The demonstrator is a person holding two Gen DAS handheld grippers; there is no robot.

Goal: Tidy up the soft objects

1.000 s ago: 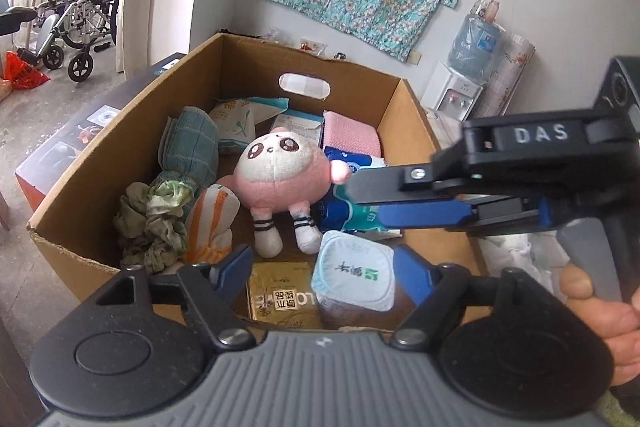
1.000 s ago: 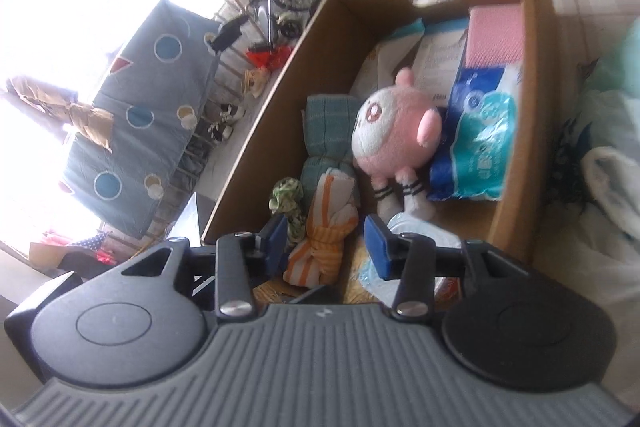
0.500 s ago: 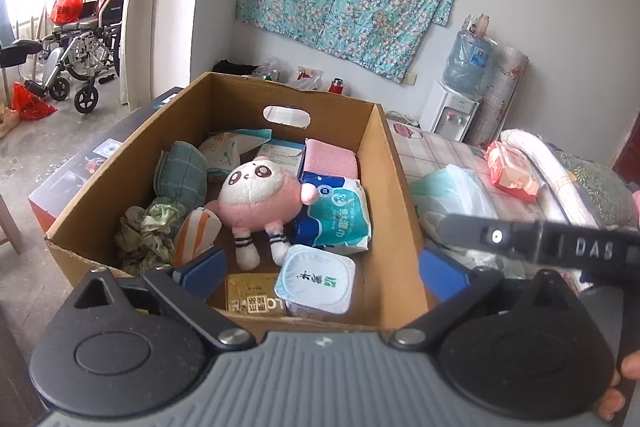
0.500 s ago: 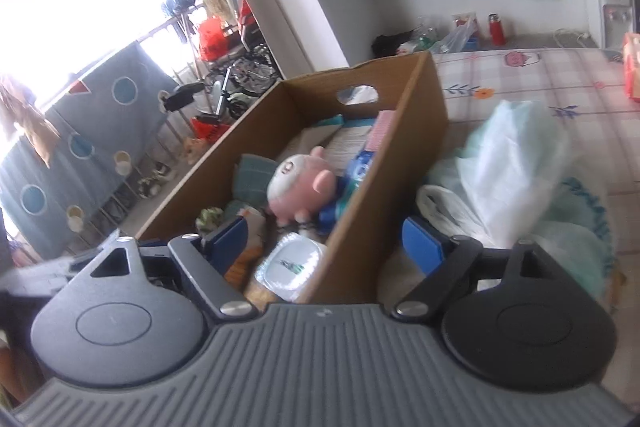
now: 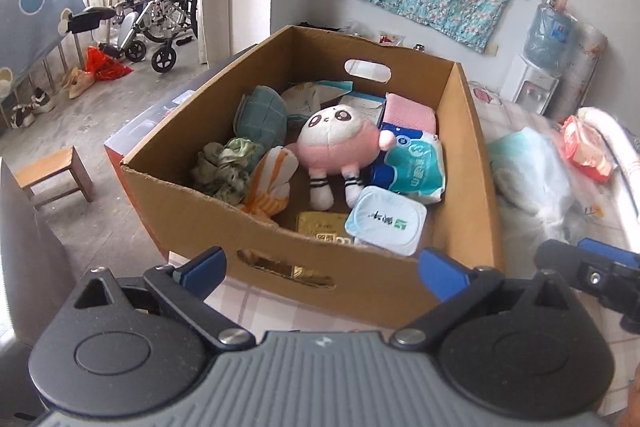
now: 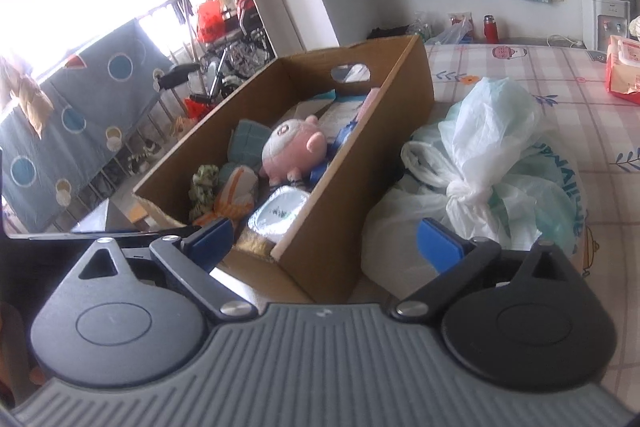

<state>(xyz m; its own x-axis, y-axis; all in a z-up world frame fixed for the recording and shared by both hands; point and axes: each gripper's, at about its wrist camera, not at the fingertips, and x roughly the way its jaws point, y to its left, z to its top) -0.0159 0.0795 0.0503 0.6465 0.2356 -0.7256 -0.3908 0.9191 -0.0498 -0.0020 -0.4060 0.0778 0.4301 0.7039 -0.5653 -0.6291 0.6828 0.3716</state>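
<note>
Grippers: left gripper (image 5: 322,269) spread, empty; right gripper (image 6: 324,241) jaws opening, empty.
Change: both backed off the box (image 5: 472,163).
Meaning: plush (image 5: 340,143) delivered; bags (image 6: 492,163) likely next.

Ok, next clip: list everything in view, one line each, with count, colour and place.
cardboard box: 1, brown, on the checked bed sheet
plush toy: 1, pink and white, middle of the box
rolled cloths: 3, teal, green, orange-striped, box's left side
tissue pack: 1, blue and white, right of the plush
pink pack: 1, pink, back right of the box
wipes tub: 1, white lid, front right of the box
gold packet: 1, gold, front of the box
plastic bags: a tied bundle, white and pale green, right of the box
red packet: 1, red, far on the bed
water dispenser: 1, white, by the wall
left gripper: 1, black with blue pads, open, empty
right gripper: 1, same, opening, empty
</note>
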